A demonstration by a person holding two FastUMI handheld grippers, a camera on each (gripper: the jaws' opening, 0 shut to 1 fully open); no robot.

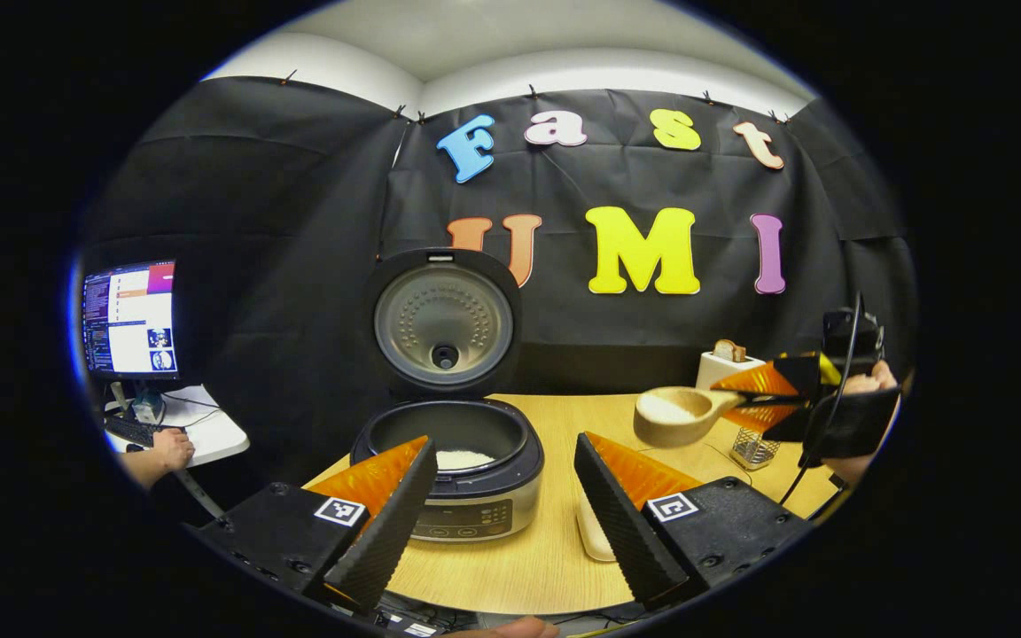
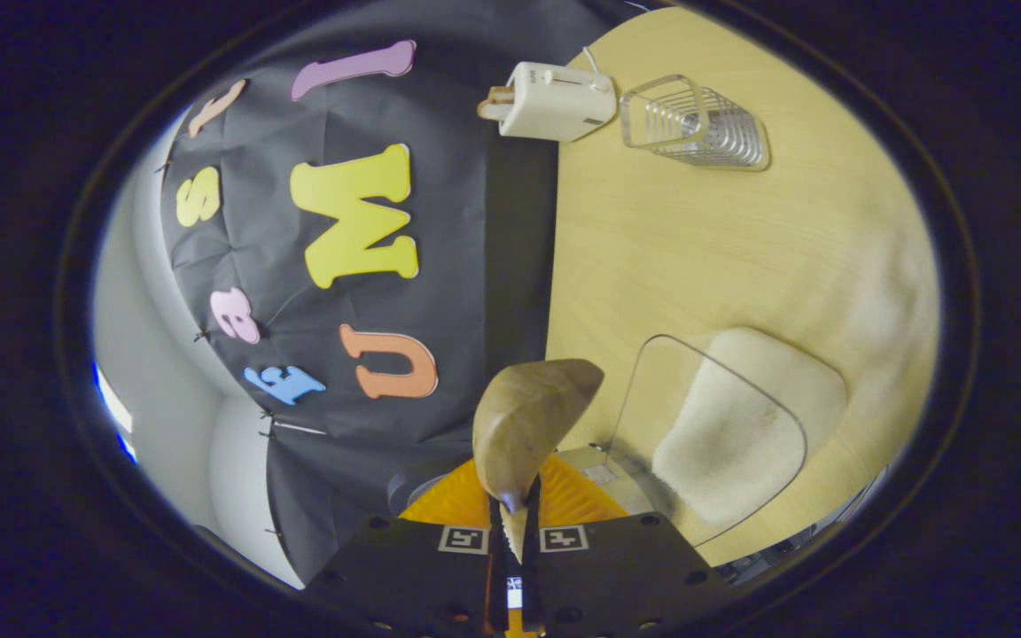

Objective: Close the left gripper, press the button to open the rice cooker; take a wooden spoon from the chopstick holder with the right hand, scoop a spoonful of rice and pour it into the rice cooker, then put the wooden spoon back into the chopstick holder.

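The left gripper [image 1: 502,496] hangs low at the desk's [image 1: 519,558] near edge, level, its two fingers spread wide apart with nothing between them, framing the rice cooker [image 1: 453,470]. The cooker stands toward the desk's left side with its lid [image 1: 442,323] tipped fully upright; a small patch of white rice [image 1: 464,458] lies in the dark inner pot.

In the left gripper view, the right gripper [image 1: 763,399] is held up over the desk's right side by a hand [image 1: 869,383], pointing left toward the cooker. Its fingers are pinched on the handle of the wooden spoon [image 1: 677,415], whose bowl carries some rice and hovers above the desk, right of the cooker. In the right gripper view the picture is rolled sideways and the spoon [image 2: 528,425] juts out from between the clamped fingers.

A clear container of rice [image 2: 732,425] sits on the desk near the front edge. The wire chopstick holder [image 2: 697,124] stands toward the desk's far right, just beside a white toaster [image 2: 550,99] at the back edge.
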